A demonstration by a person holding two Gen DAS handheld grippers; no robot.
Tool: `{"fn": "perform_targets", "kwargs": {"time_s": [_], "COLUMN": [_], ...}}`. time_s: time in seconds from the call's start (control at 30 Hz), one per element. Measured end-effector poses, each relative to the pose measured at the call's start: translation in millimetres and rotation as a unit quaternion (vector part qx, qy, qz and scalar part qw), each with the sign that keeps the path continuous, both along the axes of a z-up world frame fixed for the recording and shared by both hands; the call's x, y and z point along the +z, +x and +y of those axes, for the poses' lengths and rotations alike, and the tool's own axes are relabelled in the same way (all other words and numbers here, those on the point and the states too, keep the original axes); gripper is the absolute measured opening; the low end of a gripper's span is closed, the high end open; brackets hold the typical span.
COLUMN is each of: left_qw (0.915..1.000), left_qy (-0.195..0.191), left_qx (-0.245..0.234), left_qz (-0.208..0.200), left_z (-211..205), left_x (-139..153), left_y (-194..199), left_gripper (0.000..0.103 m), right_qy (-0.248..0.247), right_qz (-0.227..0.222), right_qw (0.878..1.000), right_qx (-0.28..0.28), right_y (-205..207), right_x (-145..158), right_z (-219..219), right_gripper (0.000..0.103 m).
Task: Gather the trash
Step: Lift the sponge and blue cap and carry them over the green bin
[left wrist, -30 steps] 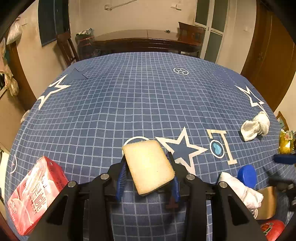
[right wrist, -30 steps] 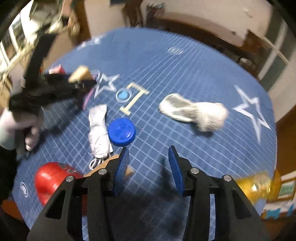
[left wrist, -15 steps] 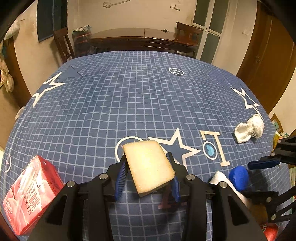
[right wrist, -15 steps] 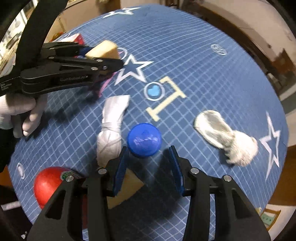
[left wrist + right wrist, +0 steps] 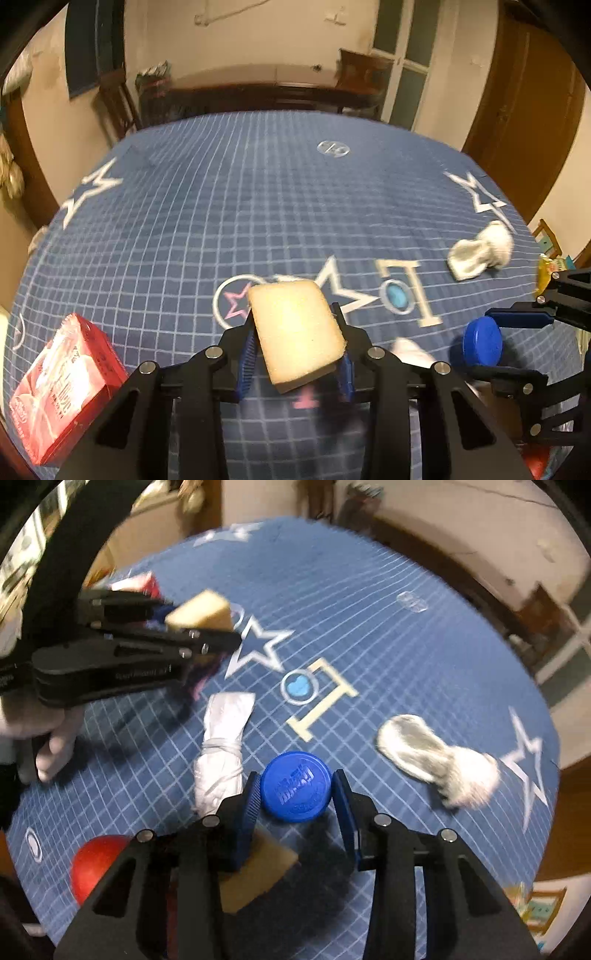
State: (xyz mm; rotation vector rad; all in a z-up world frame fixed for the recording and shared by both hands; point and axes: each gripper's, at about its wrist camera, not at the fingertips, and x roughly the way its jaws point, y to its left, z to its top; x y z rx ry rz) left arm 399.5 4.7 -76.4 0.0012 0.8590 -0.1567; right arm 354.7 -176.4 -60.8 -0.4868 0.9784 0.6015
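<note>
Straddling the blue cap (image 5: 295,786), the right gripper (image 5: 297,801) has its jaws spread wide, one blue pad on each side of the cap and neither visibly touching it. The cap lies flat on the blue checked tablecloth (image 5: 406,657), printed face up, directly between the fingertips. Being round, it has no long axis and no preferred approach angle; the judgement is that closing the jaws where they stand would take it across its diameter.

The left gripper (image 5: 295,354) is clamped on a yellow sponge (image 5: 295,336), whose long axis runs forward along the fingers. It hangs above the cloth, to the left of the cap.

A tied white bag (image 5: 221,753) lies just beside the cap; a white sock (image 5: 439,757) lies farther right.
</note>
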Motion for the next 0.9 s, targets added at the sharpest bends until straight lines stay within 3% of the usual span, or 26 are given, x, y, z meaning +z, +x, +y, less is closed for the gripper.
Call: {"fn": "perform_targets", "kwargs": {"time_s": [0.2,0.4,0.6,0.9], "left_qw": [0.9983,0.9921,0.9869,0.9732], "left_qy": [-0.008,-0.017,-0.03,-0.013], "left_qx": [-0.011,-0.035,-0.047,-0.035], "left_qz": [-0.057,-0.119,-0.152,-0.227], "left_z": [-14.2,-29.3,-51.0,-85.0], "left_x": [33.4,61.3,65.4,79.8], "left_y": [-46.0,-132.3,-211.9,-292.4], "left_gripper": [0.036,0.036,0.036,0.037], "right_qy": [0.068,0.137,0.159,0.181], "right_qz": [-0.082,-0.136,-0.192,-0.279], "right_qw": [0.992,0.973,0.951,0.912], "right_qx": [-0.071,-0.125,-0.18,-0.24], "right_y": [-52.7,-121.6,-182.0,-240.0], "right_x": [27.2,41.2,44.0,55.3], "right_z": [-36.3,-63.1,-88.2,-112.0], "right_gripper": [0.038,0.038,0.038,0.038]}}
